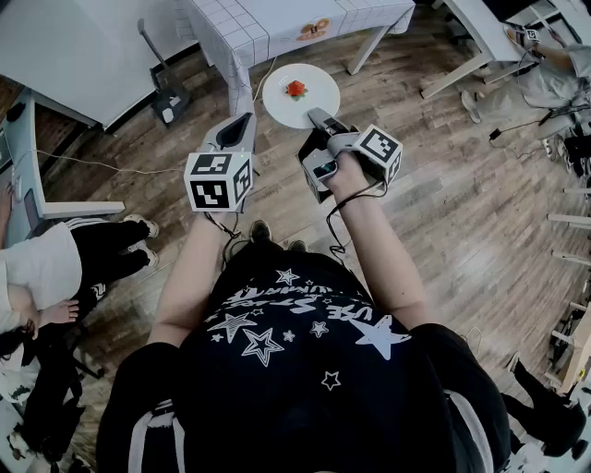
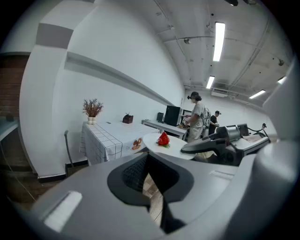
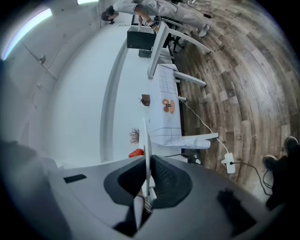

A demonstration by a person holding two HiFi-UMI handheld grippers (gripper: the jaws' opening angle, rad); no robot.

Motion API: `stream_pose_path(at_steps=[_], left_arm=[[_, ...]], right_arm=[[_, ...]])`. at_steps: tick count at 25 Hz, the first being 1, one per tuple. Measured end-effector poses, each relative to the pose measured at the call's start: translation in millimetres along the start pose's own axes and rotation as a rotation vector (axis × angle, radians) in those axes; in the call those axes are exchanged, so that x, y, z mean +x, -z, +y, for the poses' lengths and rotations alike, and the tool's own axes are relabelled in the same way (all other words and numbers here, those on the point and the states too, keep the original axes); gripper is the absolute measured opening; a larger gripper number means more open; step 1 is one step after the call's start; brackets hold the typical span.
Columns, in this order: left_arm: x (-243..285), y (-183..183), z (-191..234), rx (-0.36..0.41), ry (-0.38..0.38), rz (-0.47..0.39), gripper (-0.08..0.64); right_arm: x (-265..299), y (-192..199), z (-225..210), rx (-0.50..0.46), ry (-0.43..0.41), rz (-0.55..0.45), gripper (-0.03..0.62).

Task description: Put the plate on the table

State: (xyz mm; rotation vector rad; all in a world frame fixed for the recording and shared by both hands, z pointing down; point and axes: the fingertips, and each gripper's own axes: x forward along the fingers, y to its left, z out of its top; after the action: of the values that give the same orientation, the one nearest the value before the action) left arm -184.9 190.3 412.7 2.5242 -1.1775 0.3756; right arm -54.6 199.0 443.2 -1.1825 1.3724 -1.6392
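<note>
Round white plate [image 1: 319, 93] (red garnish [image 1: 295, 89] atop) pinched by right claw [image 1: 314, 116]; left claw [image 1: 243, 124] parted, empty.

The plate [image 1: 316, 100] looks like smooth white glazed ceramic with a soft sheen. The table [image 1: 268, 23] is draped in matt white cloth printed with a thin grid, and the floor [image 1: 462, 203] is wood plank, grainy and dull with patchy wear. The left gripper [image 1: 242, 125] and the right gripper [image 1: 314, 117] both have shells of smooth matt grey plastic, their pads [image 3: 168, 177] dark and finely ribbed like rubber, and the person's shirt [image 1: 305, 369] is soft black cloth with white printed stars.
</note>
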Motion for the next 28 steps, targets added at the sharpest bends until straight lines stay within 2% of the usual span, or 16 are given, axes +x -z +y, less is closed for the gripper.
stream_pose_path(at_steps=[3,11,23,28], left_arm=[[-5.6,-1.2,-3.9,-0.033,-0.014,-0.017,0.009],[-24.4,-0.6,-5.7,-0.037,-0.055,-0.048,0.009],[-26.8,1.3,5.8,-0.049,-0.045,-0.040,0.009],[-20.6,-7.6,10.3,-0.049,-0.026,-0.056,0.009]], right_arm=[[-6.7,-7.5,3.9,-0.028,-0.013,-0.006,0.028],[-18.0,-6.2,4.1,-0.040,-0.020,0.008,0.028],[-4.2,7.1,11.3,-0.082,-0.030,0.024,0.028],[-1.6,2.9,10.4,-0.082,0.010,-0.003,0.029]])
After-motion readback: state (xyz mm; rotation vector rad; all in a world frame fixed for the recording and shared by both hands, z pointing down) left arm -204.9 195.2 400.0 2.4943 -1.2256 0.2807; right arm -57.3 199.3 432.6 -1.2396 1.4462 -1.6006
